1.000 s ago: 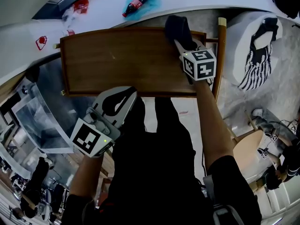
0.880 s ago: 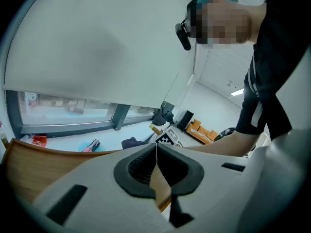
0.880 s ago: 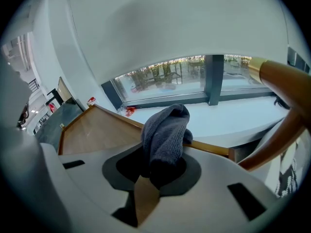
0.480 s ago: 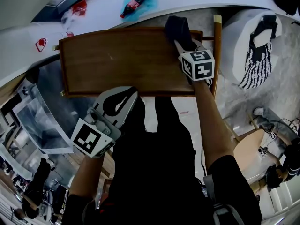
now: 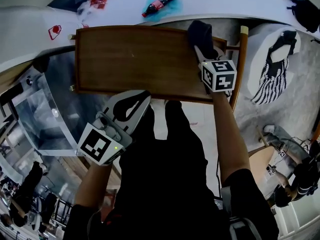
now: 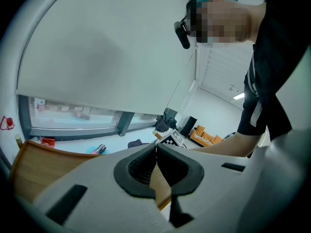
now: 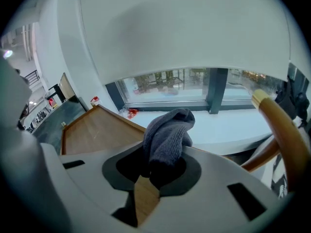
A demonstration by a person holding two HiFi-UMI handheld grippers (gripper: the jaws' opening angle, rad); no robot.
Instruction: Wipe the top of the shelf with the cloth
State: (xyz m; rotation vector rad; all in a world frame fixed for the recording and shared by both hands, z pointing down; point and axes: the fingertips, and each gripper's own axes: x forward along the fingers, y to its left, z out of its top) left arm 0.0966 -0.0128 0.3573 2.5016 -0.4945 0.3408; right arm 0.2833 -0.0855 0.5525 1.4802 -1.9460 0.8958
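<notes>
We held cloth (image 5: pixel 200 30) pinched in right gripper (image 5: pixel 204 51) at right end of shelf top (image 5: pixel 130 59), its length running leftward; left gripper (image 5: pixel 141 98) pressed together, empty.

wall (image 7: pixel 170 28): white | window (image 7: pixel 170 89): wide, dark-framed, white sill (image 7: pixel 228 125) below | sofa (image 6: pixel 206 136): orange | floor (image 5: pixel 252 119): grey

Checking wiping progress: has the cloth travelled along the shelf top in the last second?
No. The cloth, held by the right gripper, stays at the shelf top's far right corner; only the camera view shifted.
</notes>
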